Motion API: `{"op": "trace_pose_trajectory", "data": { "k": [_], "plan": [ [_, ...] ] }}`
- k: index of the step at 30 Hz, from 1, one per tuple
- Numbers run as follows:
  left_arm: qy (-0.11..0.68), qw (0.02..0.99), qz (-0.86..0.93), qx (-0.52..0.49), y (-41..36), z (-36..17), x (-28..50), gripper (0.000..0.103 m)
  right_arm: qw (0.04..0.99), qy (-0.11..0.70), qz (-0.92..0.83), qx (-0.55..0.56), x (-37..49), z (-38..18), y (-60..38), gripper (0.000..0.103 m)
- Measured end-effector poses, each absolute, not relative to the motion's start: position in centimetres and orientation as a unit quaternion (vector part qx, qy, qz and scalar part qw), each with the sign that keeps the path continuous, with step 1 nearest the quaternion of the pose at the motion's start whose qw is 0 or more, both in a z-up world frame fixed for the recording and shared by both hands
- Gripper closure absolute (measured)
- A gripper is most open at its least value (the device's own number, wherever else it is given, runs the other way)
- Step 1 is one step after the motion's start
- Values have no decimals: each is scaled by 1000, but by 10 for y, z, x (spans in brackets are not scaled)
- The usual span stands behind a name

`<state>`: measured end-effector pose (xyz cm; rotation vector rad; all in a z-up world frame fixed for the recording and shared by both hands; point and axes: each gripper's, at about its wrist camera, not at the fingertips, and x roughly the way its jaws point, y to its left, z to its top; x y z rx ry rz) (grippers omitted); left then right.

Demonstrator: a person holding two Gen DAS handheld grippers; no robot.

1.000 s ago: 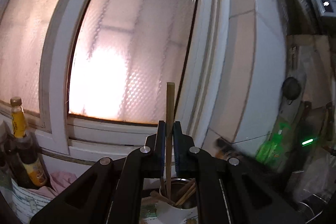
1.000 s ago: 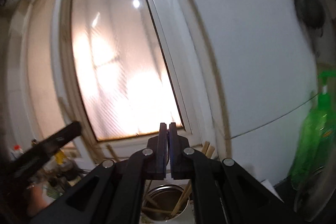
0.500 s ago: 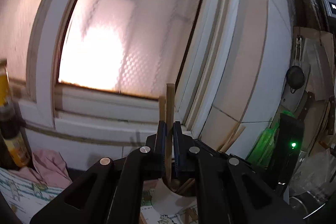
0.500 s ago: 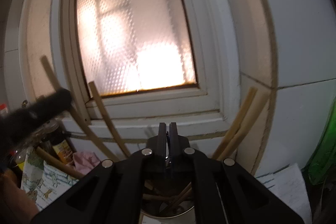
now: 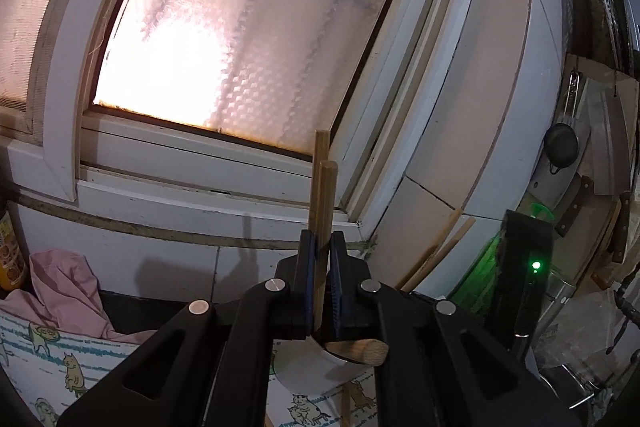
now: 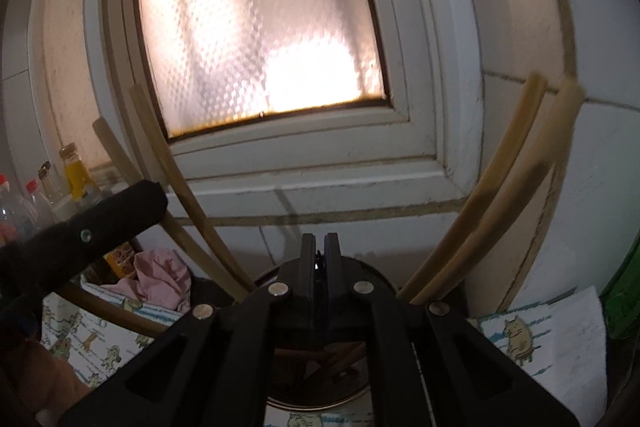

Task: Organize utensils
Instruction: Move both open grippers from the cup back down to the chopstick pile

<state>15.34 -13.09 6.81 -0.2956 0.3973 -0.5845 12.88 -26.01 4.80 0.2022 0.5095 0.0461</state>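
My left gripper [image 5: 322,247] is shut on a wooden chopstick [image 5: 325,195] that stands upright between its pads; a second stick [image 5: 318,155] shows just behind it. Below the fingers sits a metal utensil cup [image 5: 312,367] with a wooden handle end [image 5: 360,349] in it. My right gripper [image 6: 320,247] is shut, with nothing visible between its pads, right above the same cup [image 6: 316,393]. Several wooden chopsticks lean out of the cup, to the left [image 6: 176,179] and to the right [image 6: 492,187]. The left gripper's body [image 6: 92,231] shows at the left of the right wrist view.
A frosted window [image 5: 240,27] and tiled wall stand close behind. A pink cloth [image 5: 68,287] and a cat-print sheet [image 5: 48,359] lie at the left, sauce bottles [image 6: 76,171] beyond. A green bottle [image 6: 624,291] stands at the right, and a small pan [image 5: 562,147] hangs on the wall.
Both grippers have come down and closer to the cup; the window has risen in both views. The left gripper still holds its chopstick. The right gripper stays shut.
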Motion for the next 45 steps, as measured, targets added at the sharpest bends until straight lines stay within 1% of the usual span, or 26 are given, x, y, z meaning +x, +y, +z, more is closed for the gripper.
{"op": "trace_pose_trajectory", "data": {
  "k": [3,5,7,8,11,12,13,14,15,16,17,18,20,21,22,23,25,26,28,29,30,32,37,40,45],
  "plan": [
    [192,927,-287,-147,-131,69,153,97,961,258,25,101,130,45,-261,97],
    [184,929,-287,-145,-128,71,150,91,959,259,28,108,129,44,-263,96],
    [171,930,-290,-146,-123,74,144,84,959,252,37,124,125,46,-268,85],
    [164,930,-293,-148,-120,77,141,82,960,243,39,133,121,49,-271,76],
    [138,934,-293,-151,-111,86,127,67,966,209,42,148,107,60,-279,71],
    [126,936,-291,-150,-107,91,121,66,967,200,45,154,103,63,-282,66],
    [116,938,-289,-149,-105,94,117,62,968,188,46,162,100,67,-283,64],
    [104,941,-286,-148,-101,99,111,56,969,174,45,170,93,71,-287,59],
    [92,943,-283,-149,-98,103,105,52,970,163,45,175,89,75,-290,59],
    [81,945,-279,-149,-95,108,100,45,971,154,46,180,85,78,-292,58],
    [71,947,-274,-149,-92,111,94,40,972,143,44,184,79,83,-295,55],
    [62,951,-266,-147,-89,115,89,38,972,137,42,186,75,85,-297,47],
    [50,958,-246,-135,-86,122,81,26,974,116,32,190,65,91,-301,37],
    [43,964,-232,-123,-86,125,77,23,975,109,33,192,60,91,-303,34],
    [37,969,-218,-112,-85,127,72,17,975,105,34,194,58,93,-305,31],
    [34,973,-206,-101,-85,128,69,9,974,101,38,198,54,95,-306,23],
    [32,979,-189,-63,-87,126,64,1,974,91,36,202,46,98,-309,15],
    [30,982,-180,-44,-87,122,63,1,975,89,33,201,46,99,-308,13],
    [39,987,-156,-12,-84,112,63,1,976,90,19,196,43,103,-307,6],
    [48,988,-147,-7,-81,108,64,1,977,84,17,195,40,104,-306,2],
    [59,988,-140,-7,-77,103,66,1,977,79,16,195,38,106,-305,0],
    [85,988,-129,-24,-68,96,72,1,978,77,11,193,37,108,-303,0],
    [151,976,-112,-106,-48,90,88,1,980,79,3,185,38,109,-299,0],
    [170,979,-68,-88,-52,83,96,1,981,84,-2,175,41,108,-293,0],
    [210,974,-59,-61,-63,63,116,1,981,95,-2,171,45,105,-288,0]
  ]
}}
